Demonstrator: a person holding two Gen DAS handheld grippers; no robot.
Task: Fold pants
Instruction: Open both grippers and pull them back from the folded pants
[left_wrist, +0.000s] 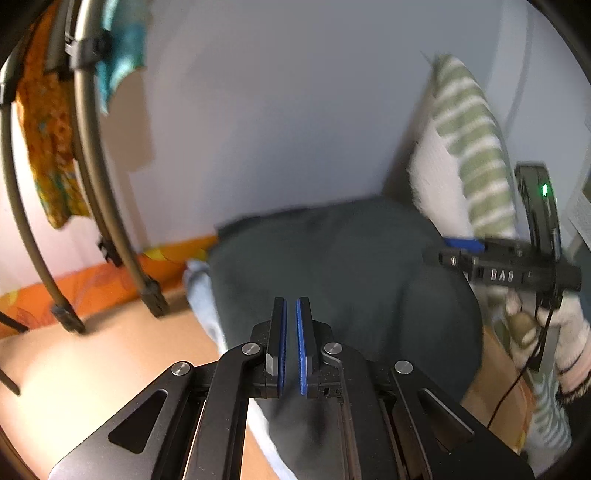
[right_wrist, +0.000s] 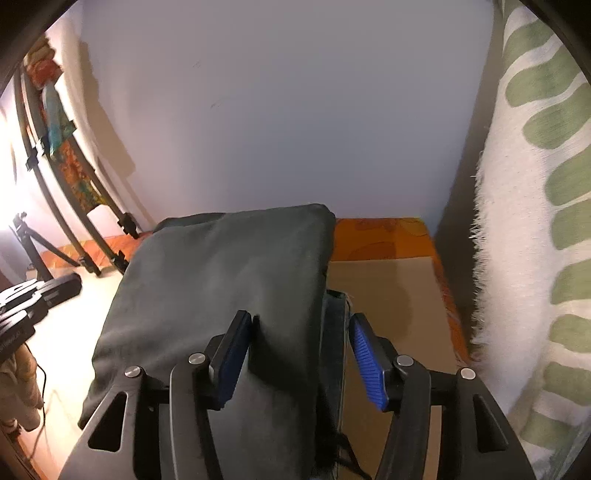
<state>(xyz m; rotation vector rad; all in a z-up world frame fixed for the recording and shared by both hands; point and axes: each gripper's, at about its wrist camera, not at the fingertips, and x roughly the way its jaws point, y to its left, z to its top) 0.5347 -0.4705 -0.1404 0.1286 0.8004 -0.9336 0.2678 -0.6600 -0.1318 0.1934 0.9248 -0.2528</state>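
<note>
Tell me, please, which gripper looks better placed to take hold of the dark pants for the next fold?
Probably the right gripper: its jaws stand open astride the edge of the dark pants, so closing could pinch the cloth. The left gripper is shut with nothing visibly pinched, over the pants.

Looks like a home, laundry corner probably: drying rack (left_wrist: 92, 155) draped with colourful cloths against a plain painted wall (right_wrist: 277, 110), fringed green-and-white blanket (right_wrist: 528, 221) hanging nearby, orange patterned mat (right_wrist: 380, 238) along the floor.
</note>
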